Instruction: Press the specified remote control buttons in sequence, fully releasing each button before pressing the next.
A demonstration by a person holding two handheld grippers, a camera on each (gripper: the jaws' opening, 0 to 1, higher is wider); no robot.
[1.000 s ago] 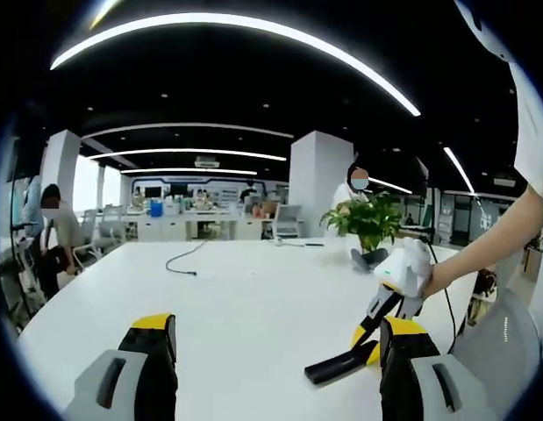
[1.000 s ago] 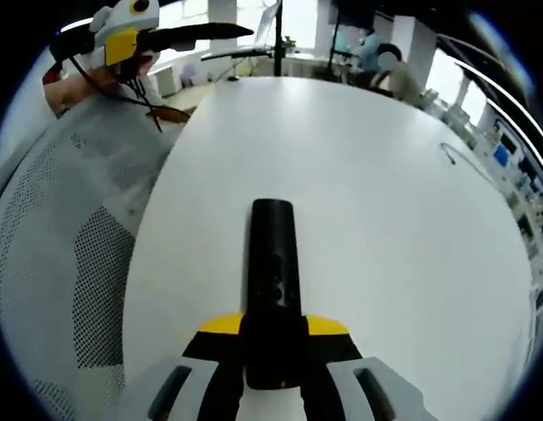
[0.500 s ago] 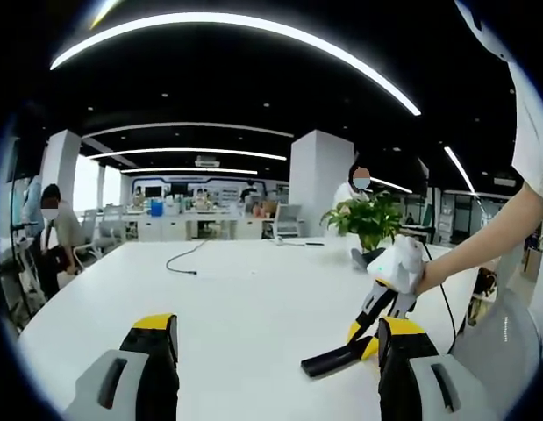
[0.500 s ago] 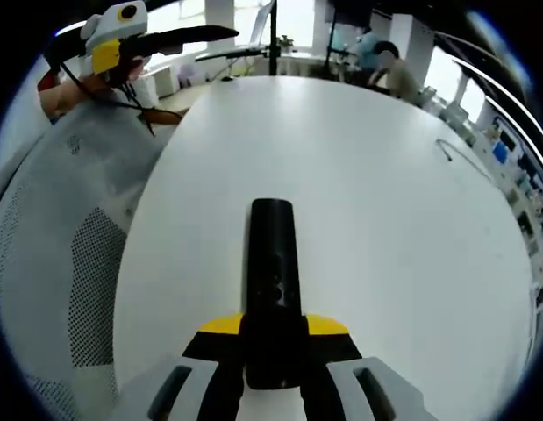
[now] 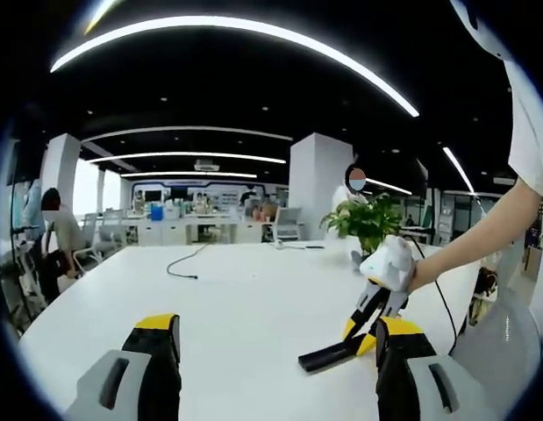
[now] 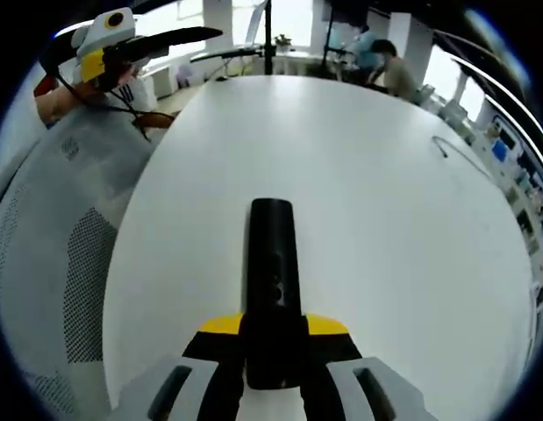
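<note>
Right gripper view: right tongs (image 6: 271, 351) clenched on the black remote control (image 6: 272, 267), jaws meeting around its near end at 6 o'clock. Remote runs straight toward 12 o'clock from the jaws, button face up, held just above the white tabletop (image 6: 367, 184); whether its far end touches the surface I cannot tell. Small round buttons visible mid-body, labels too small to read. Left tongs (image 6: 170, 37) at 10–11 o'clock of this view, long black jaws pointing toward 1 o'clock, raised over the tabletop's far edge. Mesh chair back (image 6: 52, 254) at 8–9 o'clock, beside the tabletop edge.

Left gripper view: left tongs (image 5: 275, 368) released, jaws well apart with nothing between them, bare tabletop (image 5: 245, 298) ahead. Right tongs (image 5: 357, 331) at 4 o'clock, held in a hand (image 5: 416, 274), with the remote control (image 5: 328, 353) projecting from them toward 8 o'clock, low over the tabletop. Potted plant (image 5: 369, 219) at 2 o'clock on the tabletop's far side. Loose cable (image 5: 185, 259) at 10–11 o'clock, lying on the tabletop.
</note>
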